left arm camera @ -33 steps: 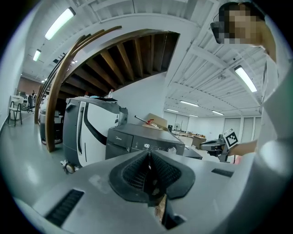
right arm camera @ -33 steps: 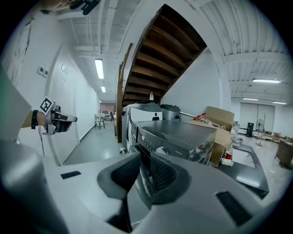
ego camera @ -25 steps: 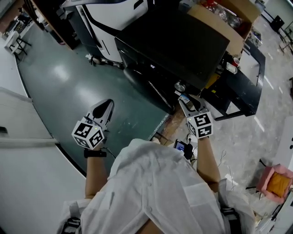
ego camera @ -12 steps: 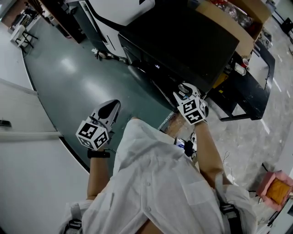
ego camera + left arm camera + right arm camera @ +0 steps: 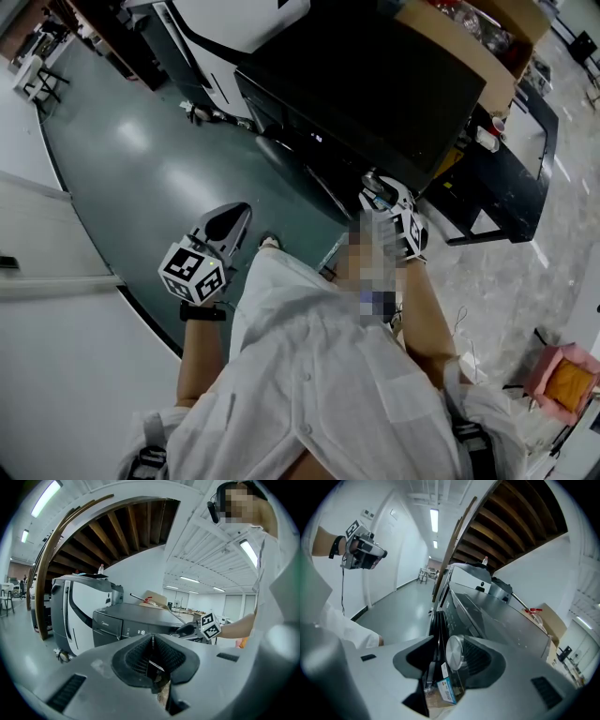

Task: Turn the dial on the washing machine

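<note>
The dark washing machine [image 5: 375, 84] stands ahead, and its top [image 5: 506, 620] runs away to the right in the right gripper view. Its silver dial [image 5: 453, 652] sits between the jaws of my right gripper [image 5: 450, 660]. The dial lies close against the right pad, and a dark gap separates it from the left pad, so the gripper is open. In the head view the right gripper [image 5: 382, 195] is at the machine's front right corner, by the dial [image 5: 371, 179]. My left gripper [image 5: 234, 214] hangs over the green floor, left of the machine, its pads [image 5: 151, 651] shut on nothing.
A cardboard box [image 5: 469, 47] lies on the machine's far side. A white appliance [image 5: 234, 23] stands to its left and a black table [image 5: 511, 159] to its right. A small label [image 5: 446, 689] hangs below the dial. A pink bag [image 5: 562, 370] sits on the floor at the right.
My right gripper has moved up and in toward the machine's front, so it now stands at the dial. The left gripper has barely shifted.
</note>
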`<action>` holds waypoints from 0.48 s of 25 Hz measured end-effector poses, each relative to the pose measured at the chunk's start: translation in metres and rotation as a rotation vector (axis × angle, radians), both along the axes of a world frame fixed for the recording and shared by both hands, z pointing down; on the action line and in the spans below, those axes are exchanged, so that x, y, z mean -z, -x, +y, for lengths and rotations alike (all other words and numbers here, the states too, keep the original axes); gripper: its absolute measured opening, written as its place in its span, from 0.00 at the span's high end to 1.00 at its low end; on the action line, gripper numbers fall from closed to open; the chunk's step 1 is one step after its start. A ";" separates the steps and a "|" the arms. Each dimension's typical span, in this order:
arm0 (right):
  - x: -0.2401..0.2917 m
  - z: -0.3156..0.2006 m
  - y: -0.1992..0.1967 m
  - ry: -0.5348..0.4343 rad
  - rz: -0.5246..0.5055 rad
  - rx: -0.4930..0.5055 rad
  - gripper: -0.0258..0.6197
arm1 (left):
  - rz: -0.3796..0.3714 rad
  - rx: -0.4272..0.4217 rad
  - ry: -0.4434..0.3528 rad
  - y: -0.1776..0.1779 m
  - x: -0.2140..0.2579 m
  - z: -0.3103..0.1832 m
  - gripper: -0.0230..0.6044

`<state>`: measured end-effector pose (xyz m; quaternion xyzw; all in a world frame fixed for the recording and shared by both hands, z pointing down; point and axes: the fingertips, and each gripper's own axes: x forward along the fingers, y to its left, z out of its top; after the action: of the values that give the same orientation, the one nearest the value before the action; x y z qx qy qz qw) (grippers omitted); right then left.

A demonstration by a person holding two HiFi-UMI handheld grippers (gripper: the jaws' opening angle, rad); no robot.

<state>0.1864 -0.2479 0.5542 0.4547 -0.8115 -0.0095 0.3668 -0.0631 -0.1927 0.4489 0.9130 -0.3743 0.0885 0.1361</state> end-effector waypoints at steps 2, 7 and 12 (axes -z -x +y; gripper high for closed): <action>-0.002 0.002 -0.003 0.001 -0.008 -0.018 0.66 | 0.002 -0.002 0.002 0.001 -0.001 -0.001 0.93; -0.010 0.009 -0.016 0.022 -0.079 -0.104 0.65 | 0.004 -0.017 0.009 -0.002 -0.005 -0.003 0.93; -0.018 0.017 -0.021 0.078 -0.110 -0.153 0.62 | 0.012 -0.027 0.004 -0.007 -0.003 -0.006 0.93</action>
<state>0.2074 -0.2309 0.5724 0.5007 -0.7931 0.0750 0.3386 -0.0565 -0.1992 0.4519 0.9182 -0.3609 0.0857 0.1387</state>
